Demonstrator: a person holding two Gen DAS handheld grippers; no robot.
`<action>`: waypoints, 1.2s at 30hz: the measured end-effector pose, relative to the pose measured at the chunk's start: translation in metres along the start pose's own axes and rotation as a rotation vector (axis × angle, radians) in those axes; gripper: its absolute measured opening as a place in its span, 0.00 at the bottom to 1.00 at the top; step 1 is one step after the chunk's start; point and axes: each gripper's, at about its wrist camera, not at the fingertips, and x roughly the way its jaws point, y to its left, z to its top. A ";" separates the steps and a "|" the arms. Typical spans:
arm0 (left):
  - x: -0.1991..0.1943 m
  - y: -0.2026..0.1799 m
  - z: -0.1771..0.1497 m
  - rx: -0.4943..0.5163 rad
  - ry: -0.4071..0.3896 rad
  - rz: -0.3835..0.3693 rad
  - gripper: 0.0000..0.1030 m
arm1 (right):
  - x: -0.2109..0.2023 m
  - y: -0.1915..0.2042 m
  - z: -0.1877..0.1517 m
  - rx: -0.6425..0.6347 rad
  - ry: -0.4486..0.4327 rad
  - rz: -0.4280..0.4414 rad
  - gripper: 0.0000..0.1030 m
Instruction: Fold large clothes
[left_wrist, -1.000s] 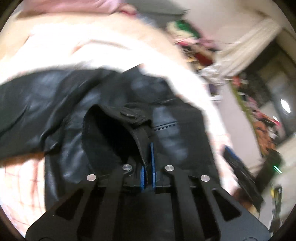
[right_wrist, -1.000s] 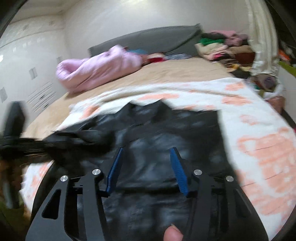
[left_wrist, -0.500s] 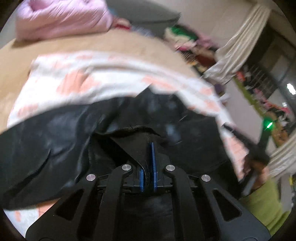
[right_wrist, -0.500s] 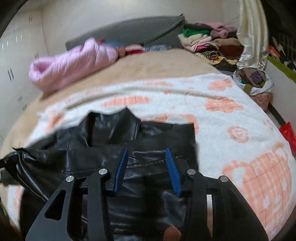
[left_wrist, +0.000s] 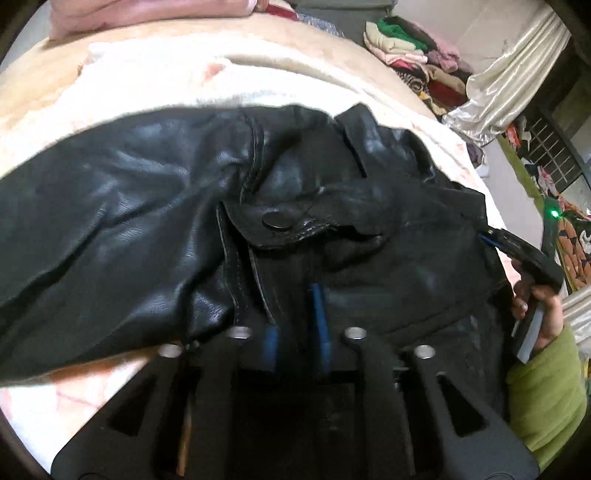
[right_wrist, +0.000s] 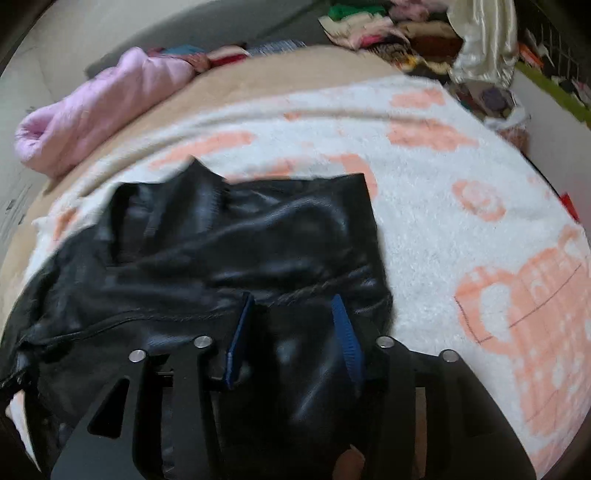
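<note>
A black leather jacket (left_wrist: 155, 206) lies spread on the white and peach blanket (right_wrist: 461, 166), collar to the far side. My left gripper (left_wrist: 295, 306) sits low at its near edge. The blue pads stand apart and are opening, with a jacket seam still lying loosely between them and covering part of the left pad. My right gripper (right_wrist: 292, 297) hovers over the jacket's (right_wrist: 258, 236) right near part, jaws wide and opening, leather beneath them and nothing pinched. In the left wrist view that right gripper (left_wrist: 489, 236) reaches the jacket's right edge, held by a hand (left_wrist: 546, 314) in a green sleeve.
A pink quilt (right_wrist: 92, 118) lies at the far left of the bed. Stacked folded clothes (left_wrist: 406, 48) and a cream curtain (left_wrist: 509, 74) stand beyond the bed's far right corner. Bare blanket stretches to the right of the jacket.
My left gripper, shut on the jacket's edge before, has come down and its pads have parted. The jacket now rests flatter on the blanket. My right gripper has sunk closer over it.
</note>
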 end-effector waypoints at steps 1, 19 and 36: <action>-0.010 -0.003 0.001 0.016 -0.024 0.005 0.31 | -0.014 0.006 -0.004 -0.011 -0.028 0.035 0.46; 0.005 -0.037 -0.034 0.065 -0.011 0.146 0.49 | -0.022 0.076 -0.077 -0.219 0.094 0.049 0.64; -0.064 -0.003 -0.030 -0.092 -0.128 0.207 0.91 | -0.099 0.139 -0.078 -0.279 -0.094 0.177 0.96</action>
